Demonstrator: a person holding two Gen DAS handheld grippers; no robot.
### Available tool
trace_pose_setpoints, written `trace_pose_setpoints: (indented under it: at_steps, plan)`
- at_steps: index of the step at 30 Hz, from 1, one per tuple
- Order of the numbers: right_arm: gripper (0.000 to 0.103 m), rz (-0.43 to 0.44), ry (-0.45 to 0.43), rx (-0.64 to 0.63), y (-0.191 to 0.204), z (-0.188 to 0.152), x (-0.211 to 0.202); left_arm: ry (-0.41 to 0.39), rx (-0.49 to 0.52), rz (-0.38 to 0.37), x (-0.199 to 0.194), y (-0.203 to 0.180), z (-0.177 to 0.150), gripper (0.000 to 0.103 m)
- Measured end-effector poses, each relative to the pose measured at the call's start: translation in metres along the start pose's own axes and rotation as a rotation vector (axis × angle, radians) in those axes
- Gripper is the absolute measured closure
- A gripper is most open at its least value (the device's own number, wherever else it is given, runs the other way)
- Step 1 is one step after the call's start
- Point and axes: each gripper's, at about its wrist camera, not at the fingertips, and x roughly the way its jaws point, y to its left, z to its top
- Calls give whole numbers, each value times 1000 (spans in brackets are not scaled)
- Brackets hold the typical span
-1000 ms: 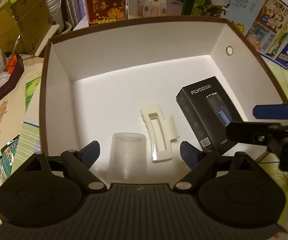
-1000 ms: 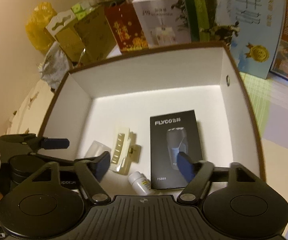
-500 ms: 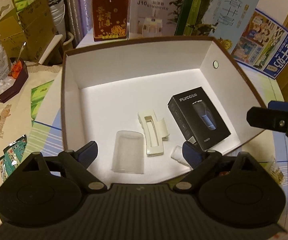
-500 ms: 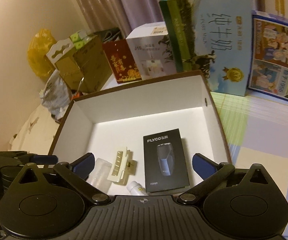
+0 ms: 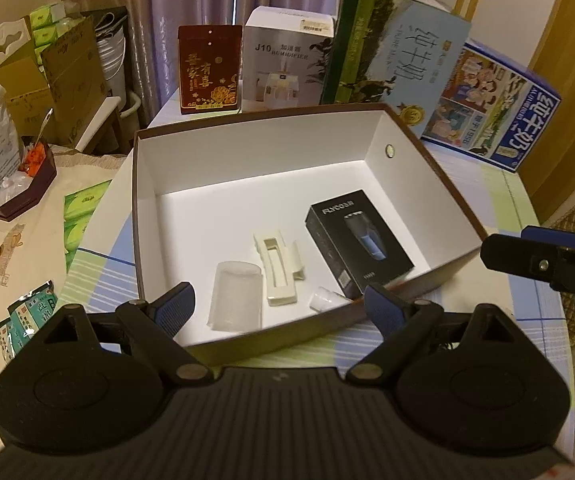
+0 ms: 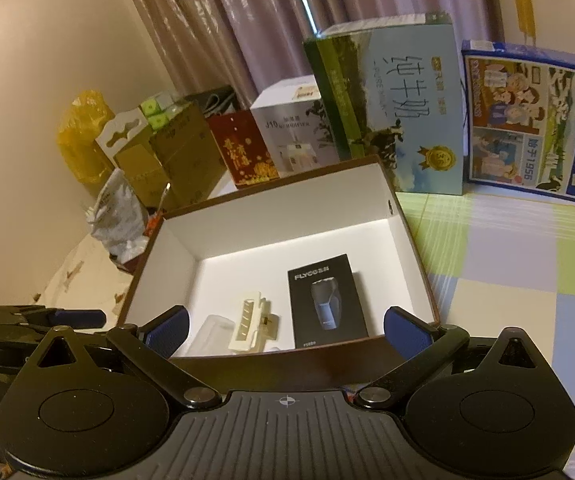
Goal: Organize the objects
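Four items lie in the brown-rimmed white box (image 5: pixel 139 216): a frosted plastic cup (image 5: pixel 234 300), a cream hair claw (image 5: pixel 277 268), a small white bottle (image 5: pixel 325 299) half hidden by the near wall, and a black FLYCO shaver carton (image 5: pixel 357 242). Left gripper (image 5: pixel 281 306) and right gripper (image 6: pixel 285 330) hover spread and empty at the near rim.

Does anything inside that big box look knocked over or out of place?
The clear plastic cup lies tipped on its side on the floor of the box, beside the cream hair clip. Nothing looks spilled or broken.

Shaver carton (image 5: pixel 357 244) flat (boxed), perhaps askew
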Motion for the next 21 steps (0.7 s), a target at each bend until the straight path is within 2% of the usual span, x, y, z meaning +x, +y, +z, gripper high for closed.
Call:
trace_pose_setpoints:
  at_steps: [21]
  plan:
    - [2, -17, -10, 54, 0, -61, -65, 31, 3, -39, -41, -19, -62, 13]
